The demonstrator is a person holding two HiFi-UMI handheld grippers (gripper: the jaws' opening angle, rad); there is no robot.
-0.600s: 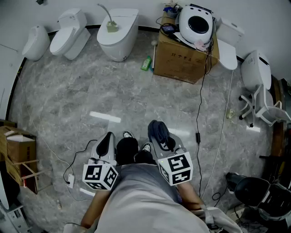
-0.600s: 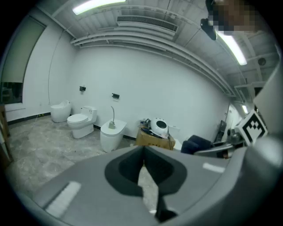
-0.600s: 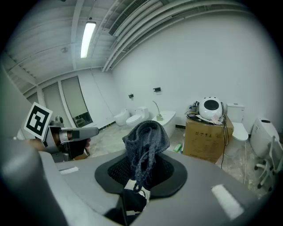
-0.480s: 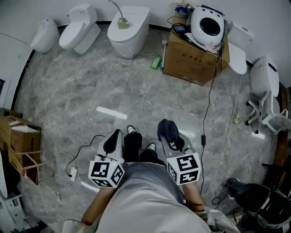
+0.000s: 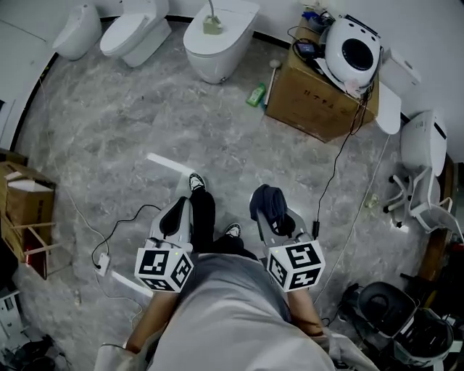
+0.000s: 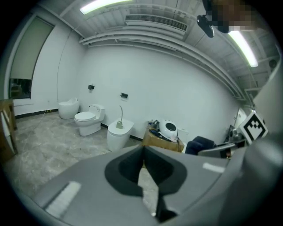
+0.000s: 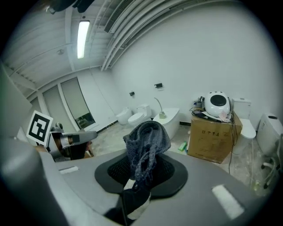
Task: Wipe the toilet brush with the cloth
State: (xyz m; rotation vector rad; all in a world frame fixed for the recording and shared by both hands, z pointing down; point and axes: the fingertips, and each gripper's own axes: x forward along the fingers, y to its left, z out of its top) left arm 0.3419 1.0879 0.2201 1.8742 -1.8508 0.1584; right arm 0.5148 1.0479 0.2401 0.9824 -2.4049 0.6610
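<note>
The toilet brush stands on the closed lid of a white toilet by the far wall, its thin handle pointing up. It also shows far off as the brush in the left gripper view and the brush in the right gripper view. My right gripper is shut on a dark blue-grey cloth, which bunches up above the jaws. My left gripper is shut with nothing in it. Both are held low in front of the person's body, well short of the toilet.
A cardboard box with a round white appliance stands right of the toilet, with a green bottle beside it. Two more toilets stand at far left. Cables run over the marble floor; boxes at left, a white chair at right.
The person has stepped forward, so the toilets and box sit higher in the head view. Both grippers keep their hold and place in front of the body.
</note>
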